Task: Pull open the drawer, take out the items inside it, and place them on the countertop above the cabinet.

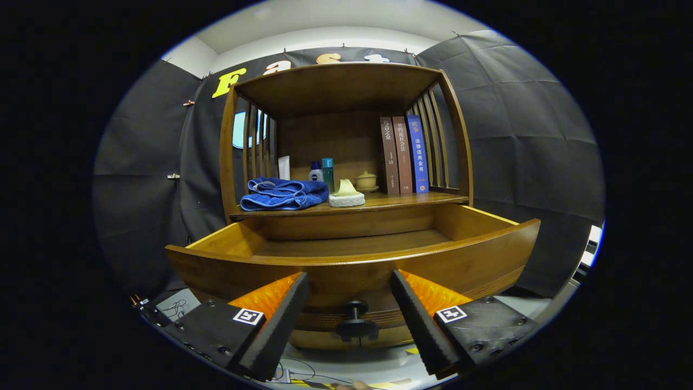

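Gripper (pixel 349 295) fingers are standing spread apart, gripping nothing, either side of the knob (pixel 355 320); drawer (pixel 354 260) is sitting pulled out, visible floor bare, front portion hidden behind its own wall; risk: reaching in blind and clipping the rim; countertop (pixel 390 202) is already holding blue towel (pixel 282 194), bottles, books.

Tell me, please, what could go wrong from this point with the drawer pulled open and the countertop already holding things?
1. The drawer shows only bare wood, so reaching in again may grasp nothing.
2. The gripper is open, its fingers straddling the knob; a forward push could bump it and slide the drawer shut.
3. The blue towel and sponge sit near the countertop front edge; a careless pass could knock them down.
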